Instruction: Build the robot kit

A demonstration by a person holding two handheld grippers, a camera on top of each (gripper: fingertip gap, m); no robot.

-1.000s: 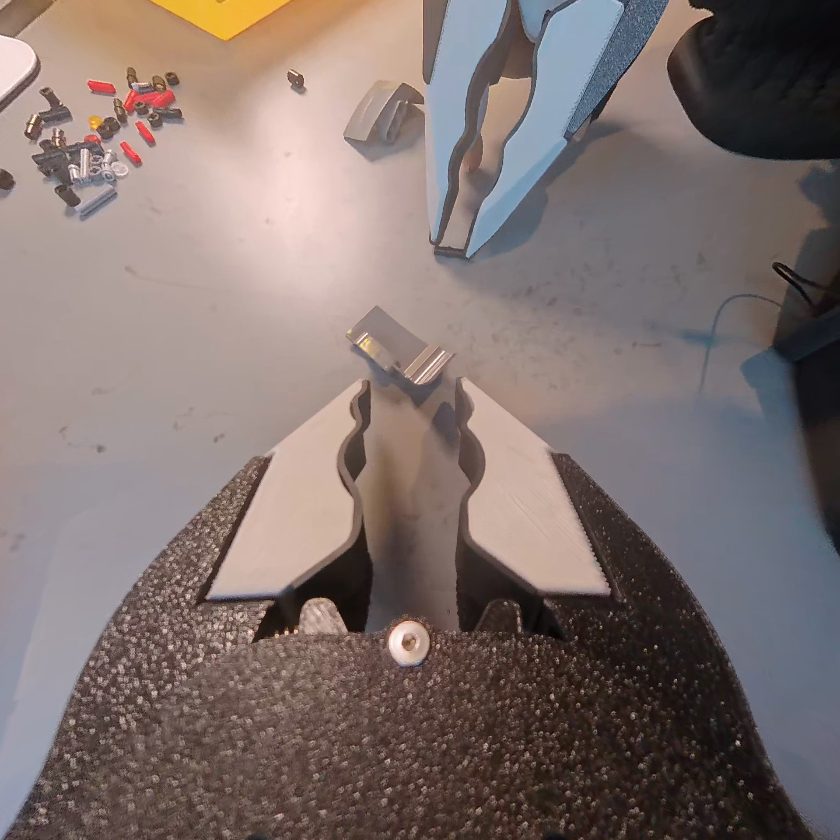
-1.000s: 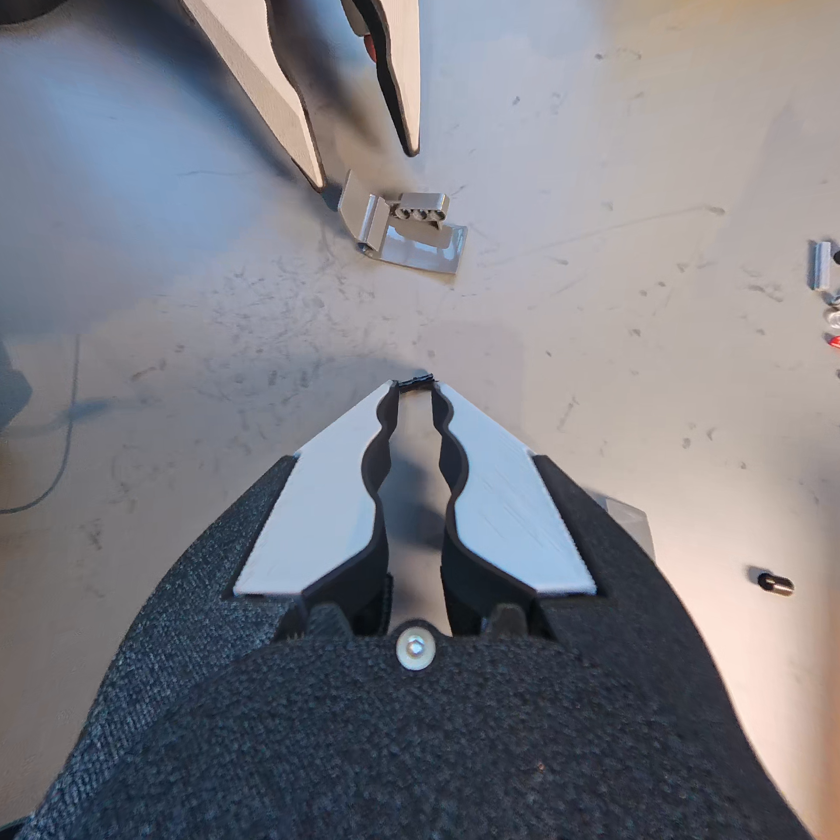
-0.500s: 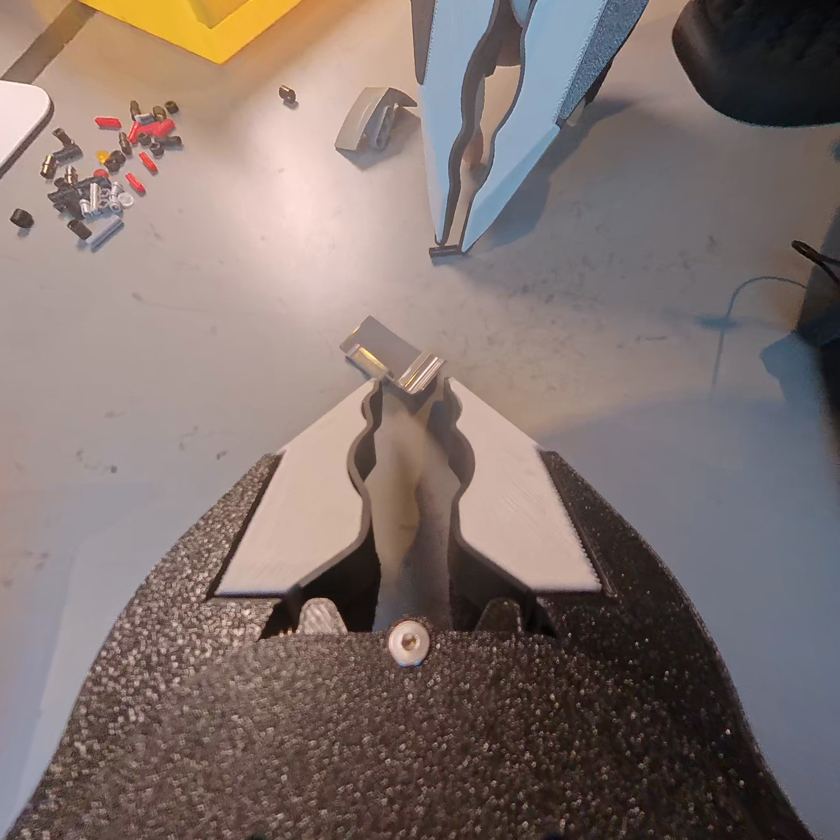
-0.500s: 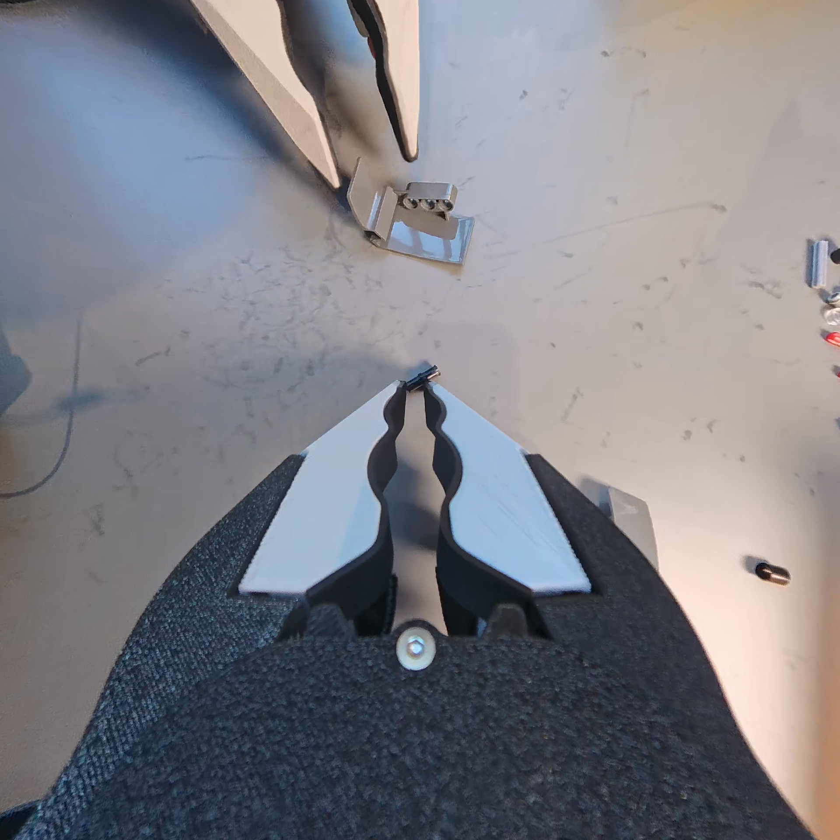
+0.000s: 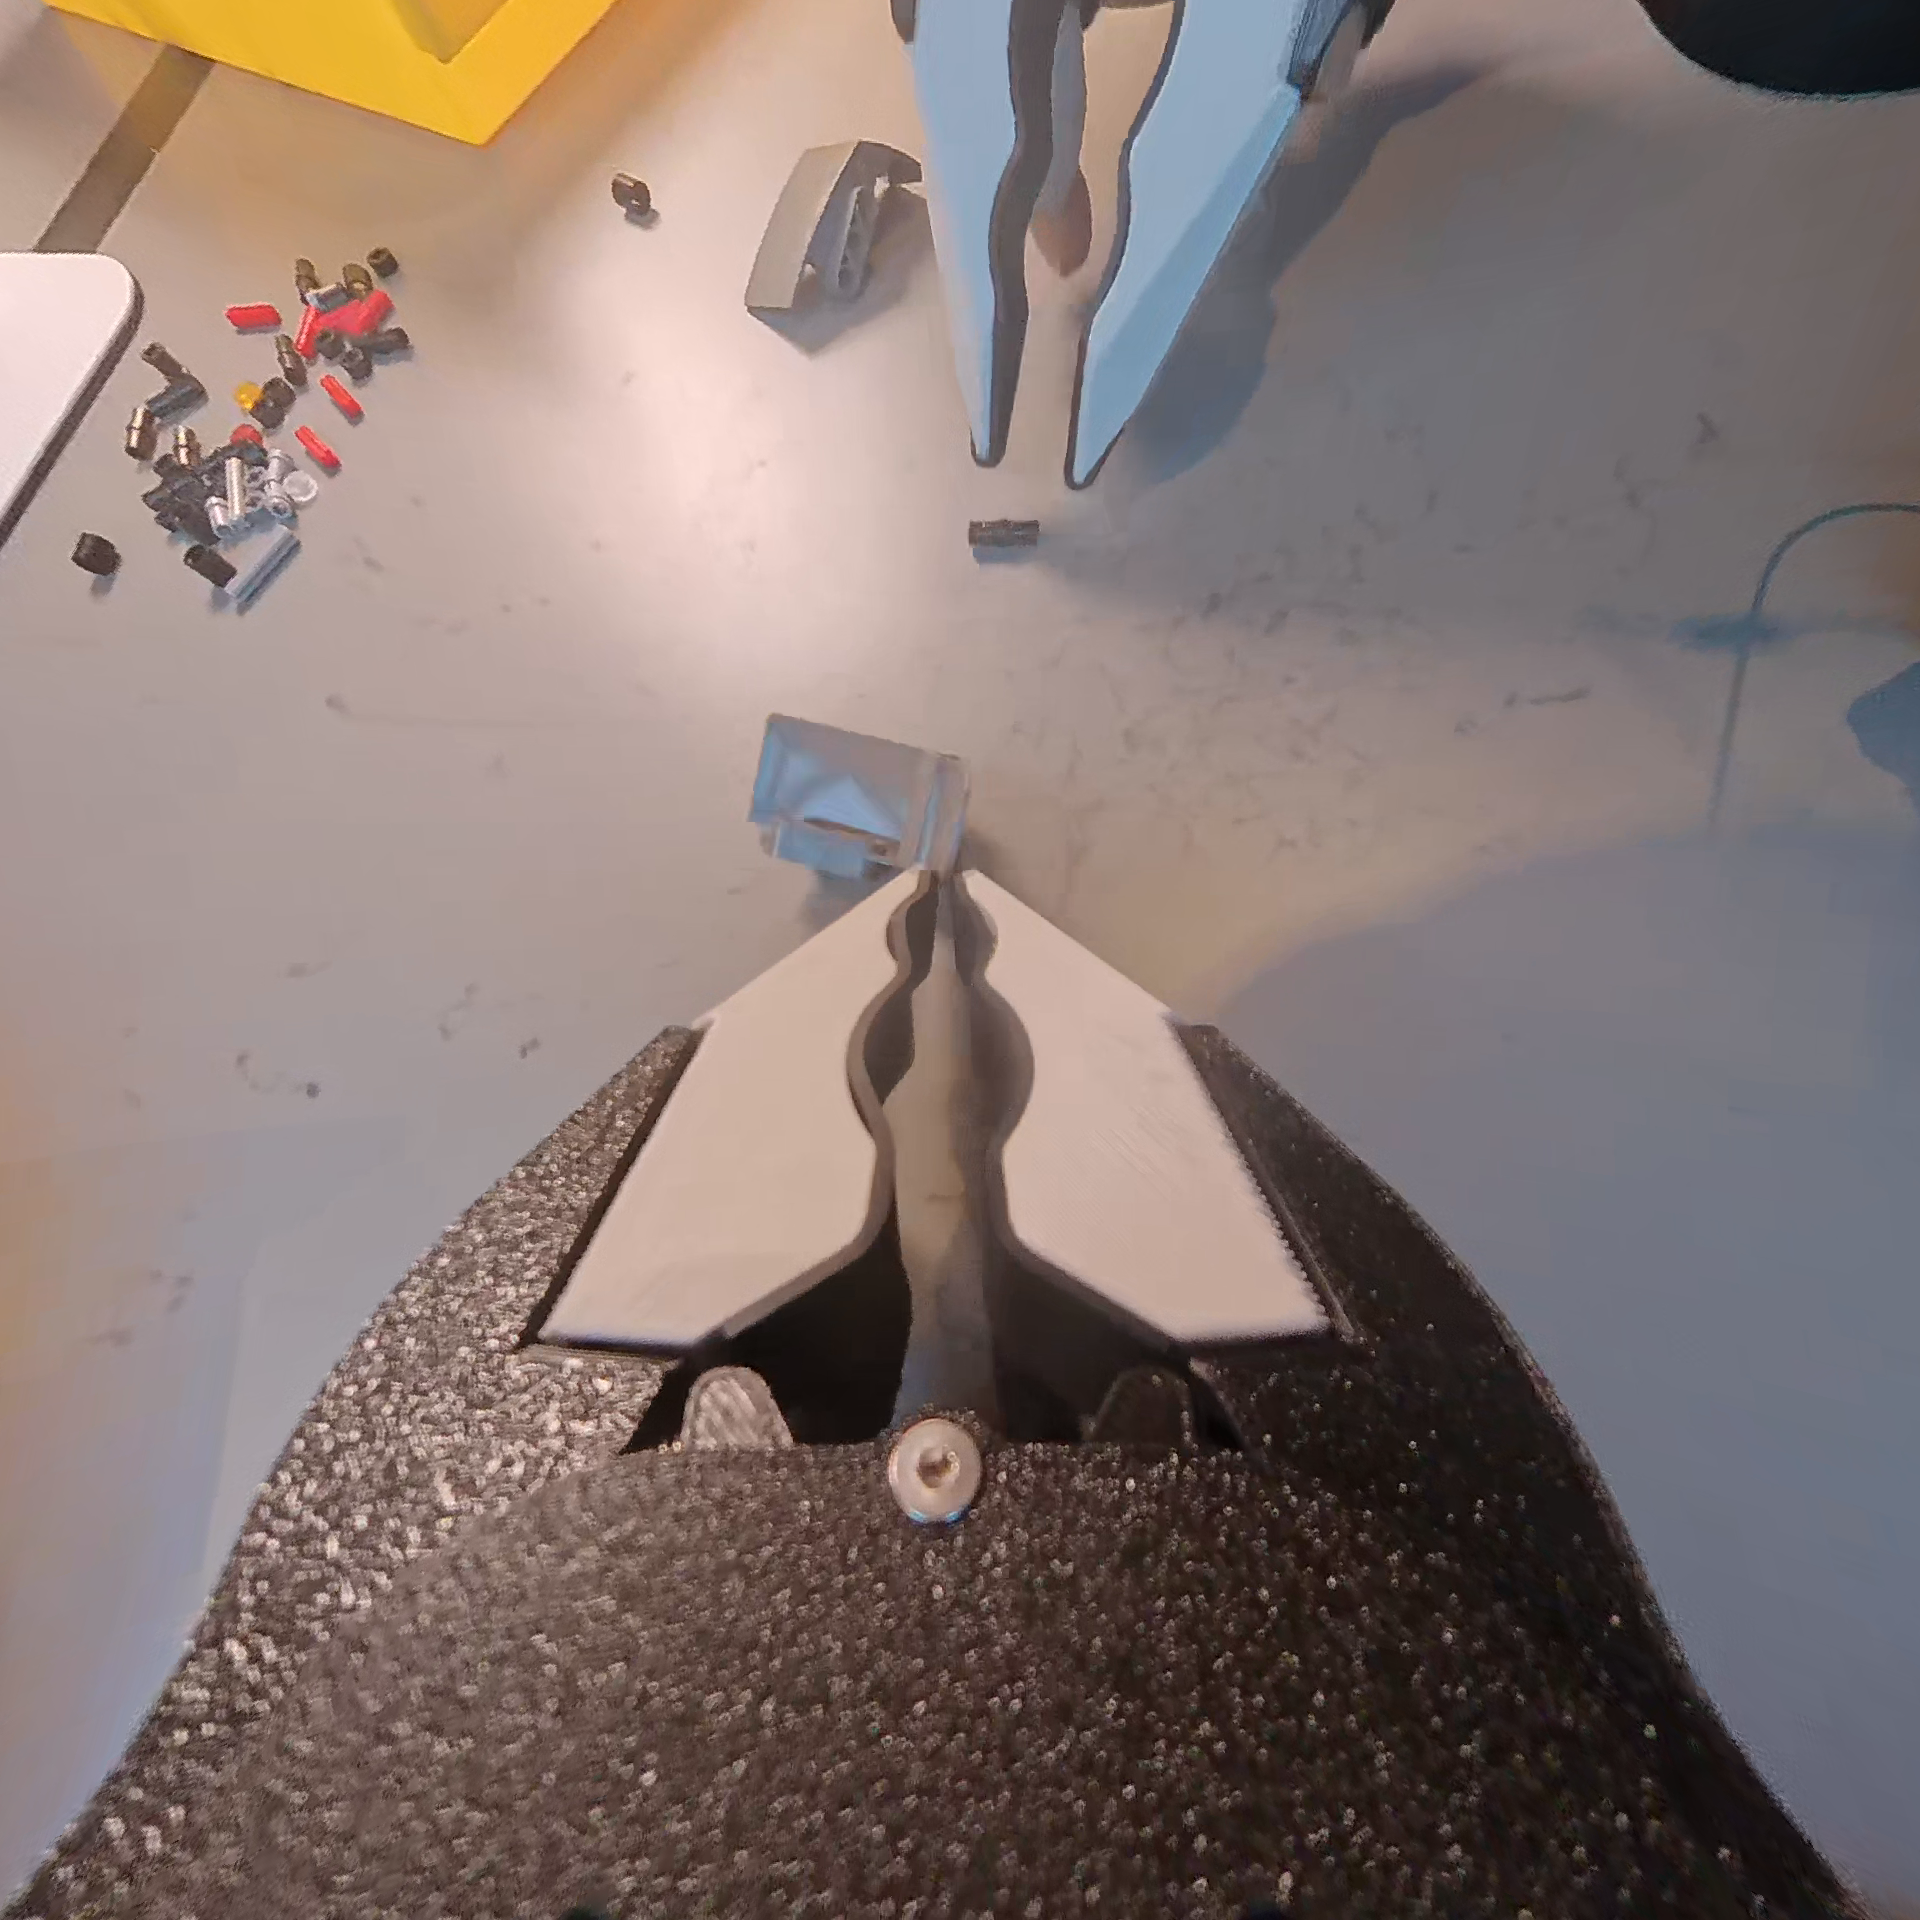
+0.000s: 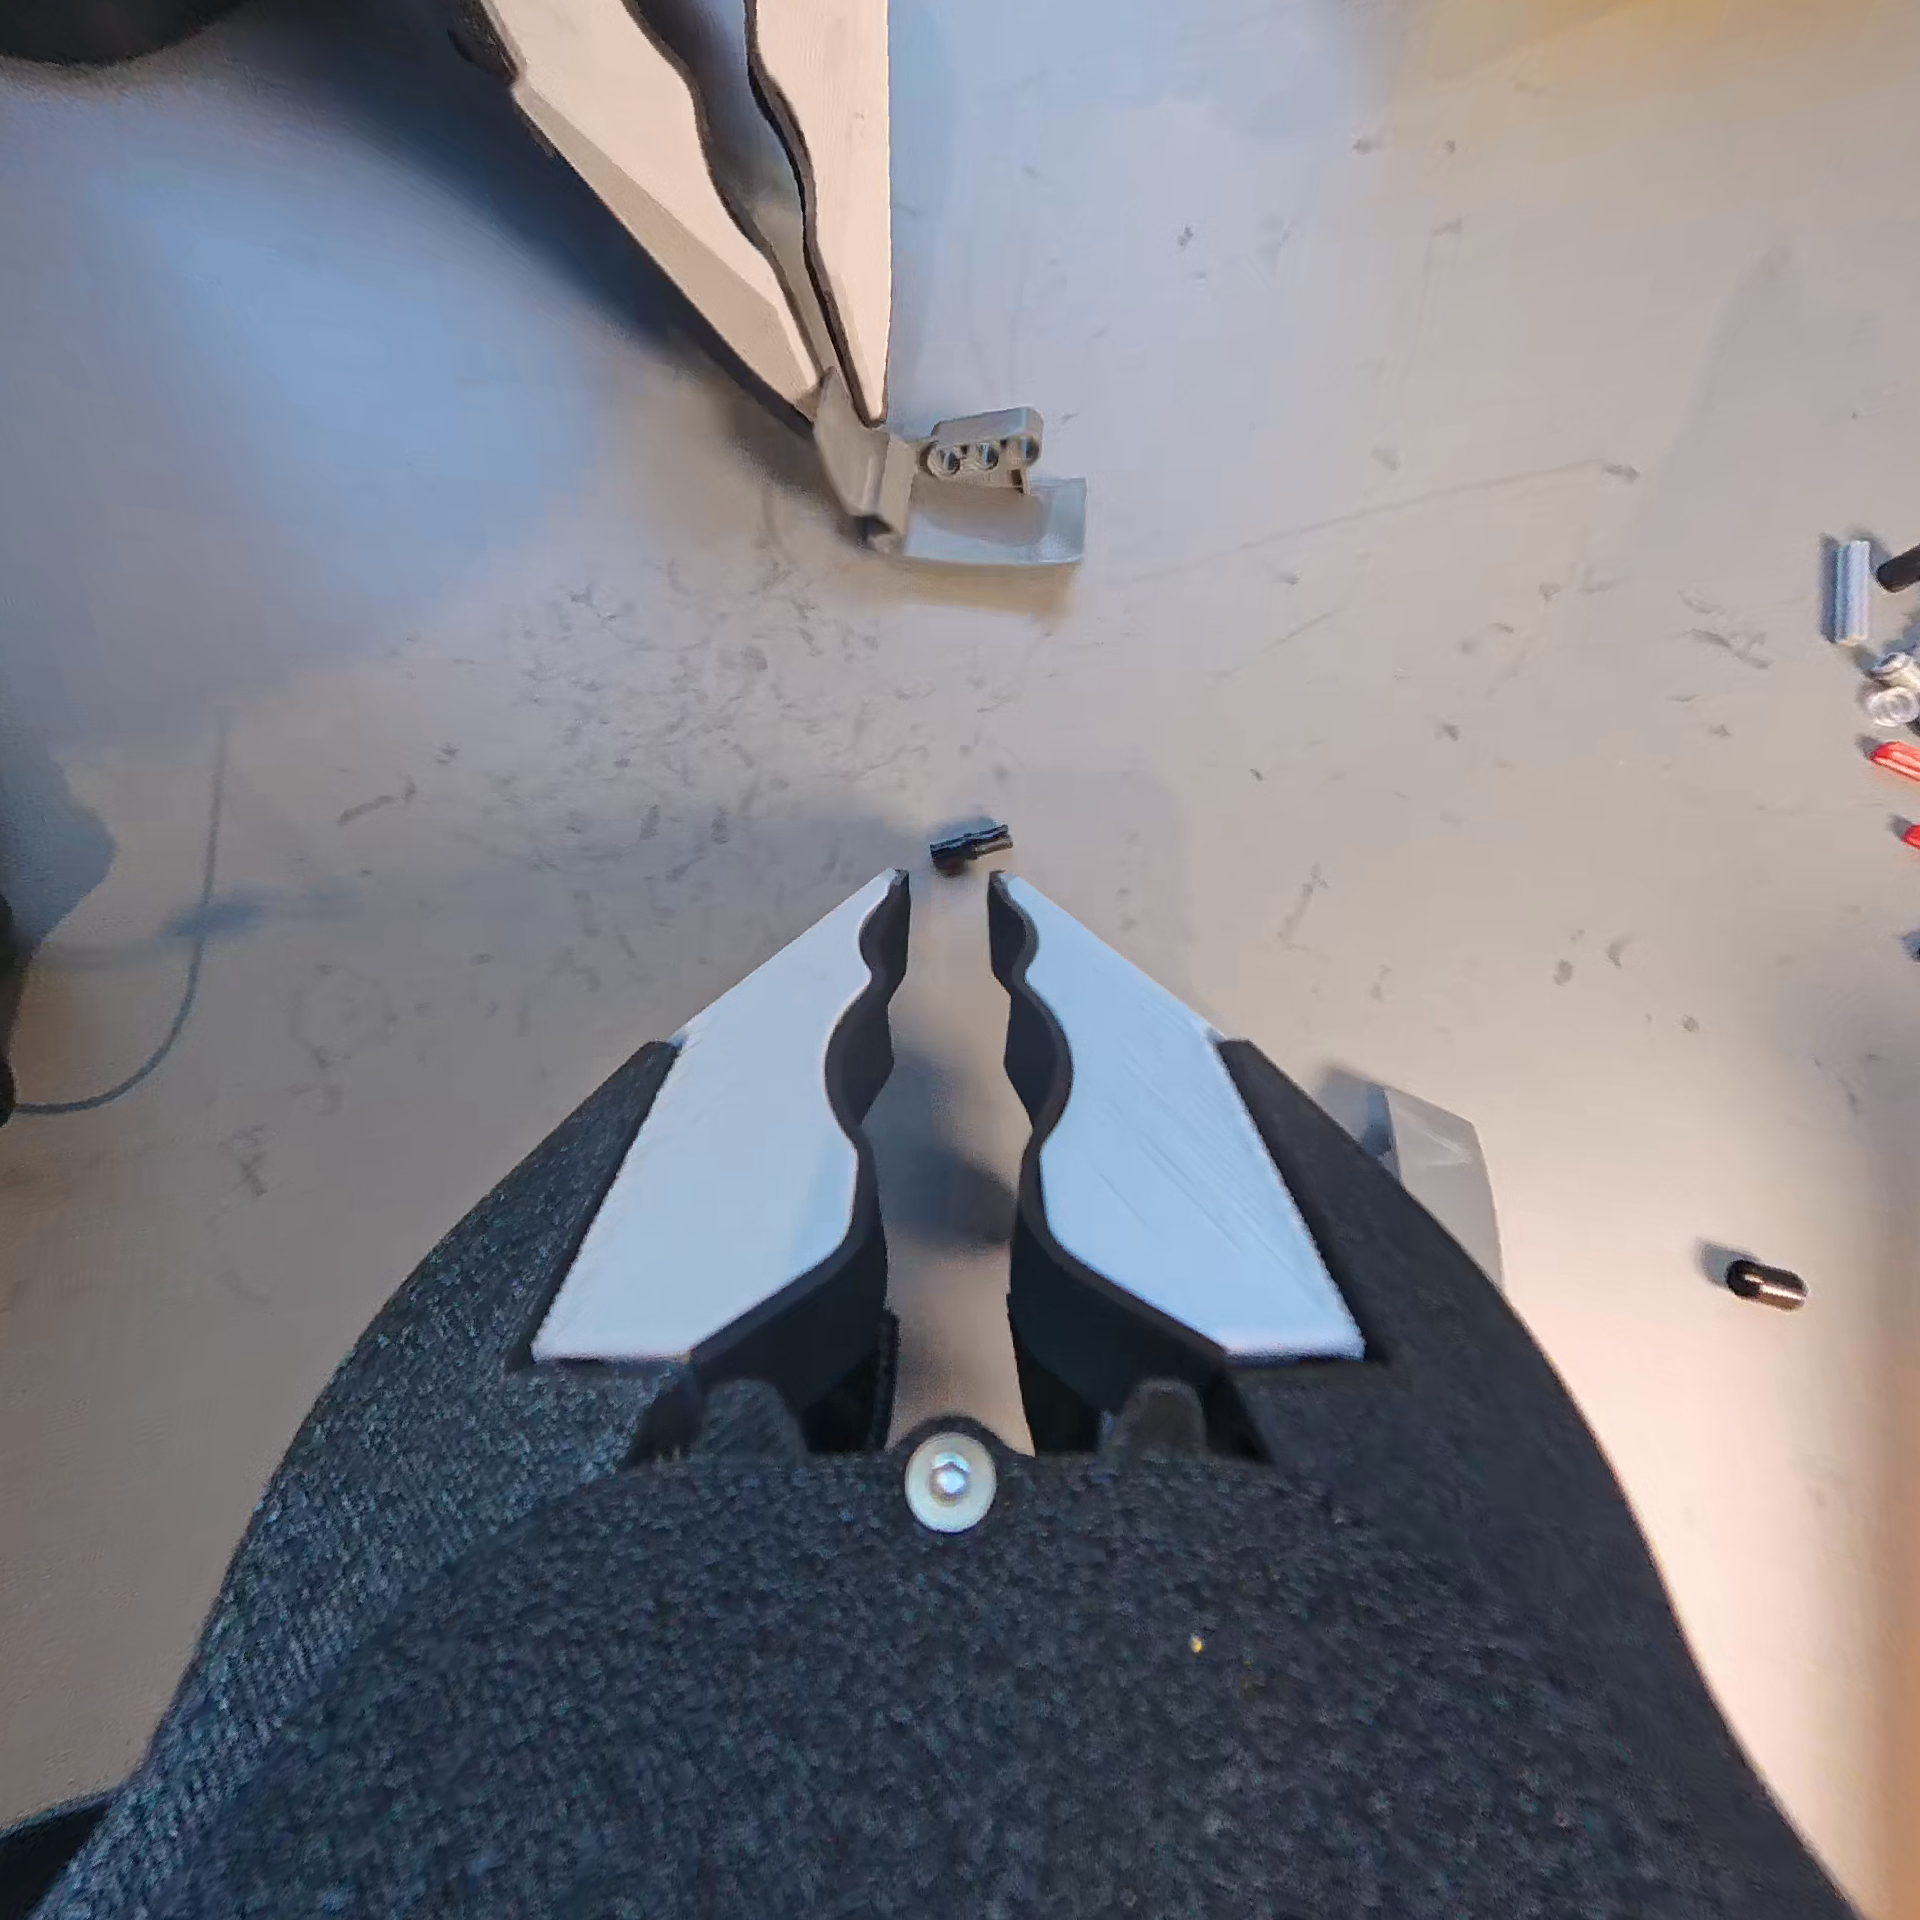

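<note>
Grey panel piece (image 5: pixel 852 795) – pinched in left tongs (image 5: pixel 940 876) | right tongs (image 6: pixel 945 878) parted – black pin (image 6: pixel 969 840) just ahead

Two claws (image 5: pixel 938 878) (image 6: pixel 945 883), two grey panels (image 5: pixel 857 795) (image 5: pixel 826 244).

1. The left gripper (image 5: pixel 938 878) is seen closed, its tips pinched on one edge of a grey panel piece (image 5: pixel 852 795) that is blurred.
2. The right gripper (image 5: pixel 1034 473) is seen at the far side, pointing down at the grey tabletop (image 5: pixel 520 831), its fingers slightly apart.
3. A small black pin (image 5: pixel 1005 532) is seen lying on the tabletop just near of those tips, apart from them.
4. A curved grey piece (image 5: pixel 821 249) is noted just left of the right gripper.
5. A scatter of small black, red and silver parts (image 5: pixel 260 416) is recorded at far left.
6. A yellow box (image 5: pixel 343 52) is seen at the far left edge, and a thin cable (image 5: pixel 1756 613) at right.
</note>
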